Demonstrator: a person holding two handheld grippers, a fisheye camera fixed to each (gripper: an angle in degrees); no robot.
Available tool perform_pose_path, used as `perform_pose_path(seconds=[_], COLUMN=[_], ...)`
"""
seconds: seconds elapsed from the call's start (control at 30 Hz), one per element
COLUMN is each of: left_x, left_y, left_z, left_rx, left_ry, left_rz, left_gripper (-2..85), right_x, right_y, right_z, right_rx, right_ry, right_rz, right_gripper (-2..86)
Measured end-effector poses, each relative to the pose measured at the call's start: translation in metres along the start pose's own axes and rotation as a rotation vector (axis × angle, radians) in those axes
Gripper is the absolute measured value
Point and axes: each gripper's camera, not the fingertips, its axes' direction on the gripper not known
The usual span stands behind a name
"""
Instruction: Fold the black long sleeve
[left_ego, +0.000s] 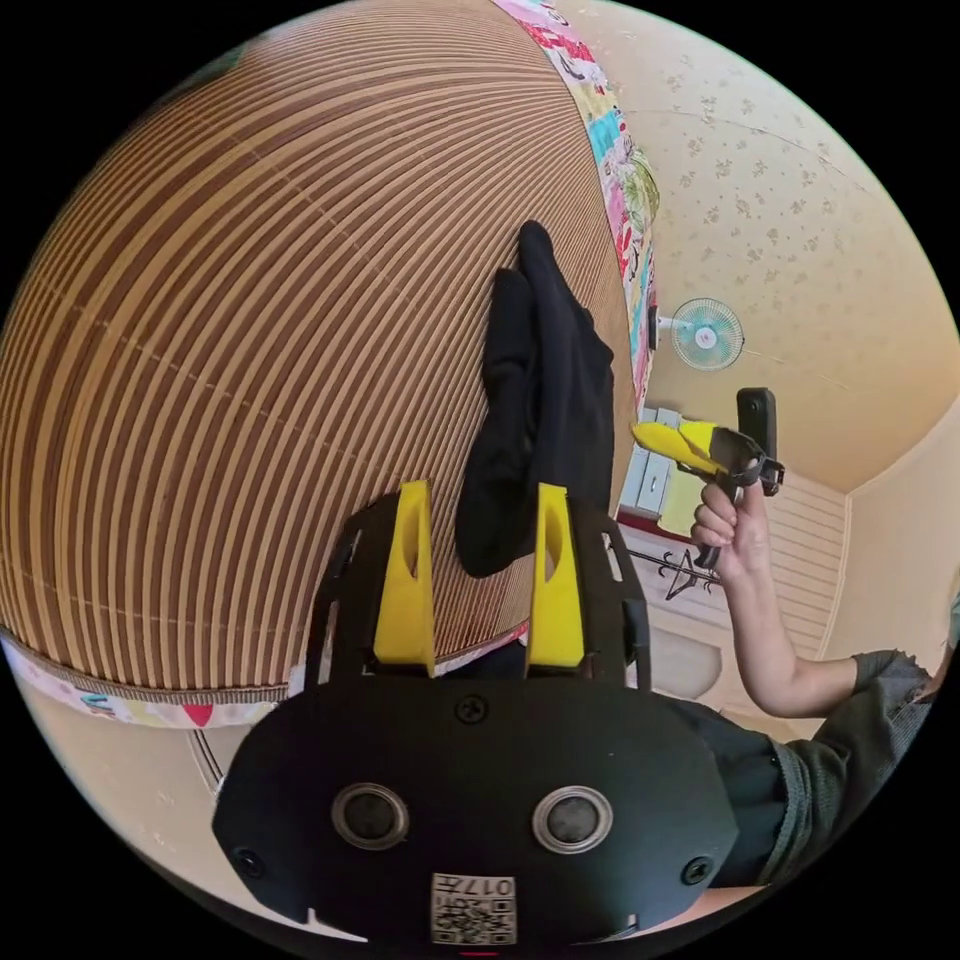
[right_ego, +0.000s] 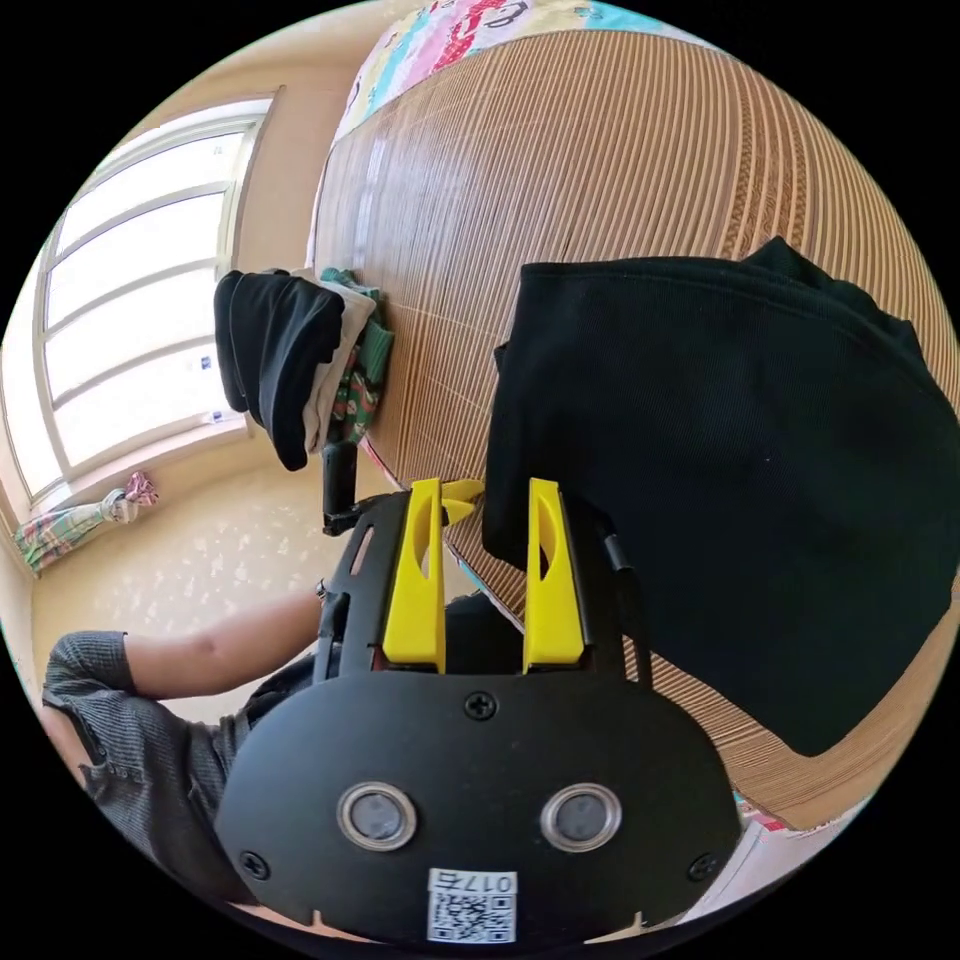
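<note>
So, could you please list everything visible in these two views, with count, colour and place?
Black long sleeve garment: one, black, folded, lying on the mat.
Striped bamboo mat: one, tan and brown, spread over the bed.
Patterned bed sheet: one, multicoloured, showing along the mat's edge.
Pile of folded clothes: one stack, black, cream and green, at the mat's edge toward the window.
Wall fan: one, pale teal, on the floral wall.
Window: one, bright, beyond the pile.
Tied cloth bundle: one, multicoloured, below the window.
Left gripper: one, yellow jaws apart, empty.
Right gripper: one, yellow jaws apart, empty, near the garment's corner.
Person's forearm: grey sleeve.
</note>
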Motion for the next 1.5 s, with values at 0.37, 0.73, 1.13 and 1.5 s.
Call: perform_pose_path(seconds=[0.37,0.73,1.13,1.5], left_x=[0.039,0.175,0.133,0.125], left_y=[-0.004,0.028,0.021,-0.044], left_z=[0.061,0.061,0.040,0.215], left_rx=[-0.205,-0.122,-0.233,-0.368], left_ry=[-0.010,-0.411,0.003,-0.041], left_rz=[0.152,0.424,0.415,0.298], left_gripper=[5.9,5.7,12.0,18.4], right_x=[-0.039,-0.087,0.212,0.392], right_y=[-0.060,-0.081,0.175,0.338], right_z=[0.033,0.050,-0.230,-0.209], right_rx=[-0.233,-0.648,0.316,0.721], right_ry=[0.118,0.735,-0.348,-0.343], right_rz=[0.118,-0.157,-0.210,0.305], right_gripper=[21.5,10.5,9.1,18.0])
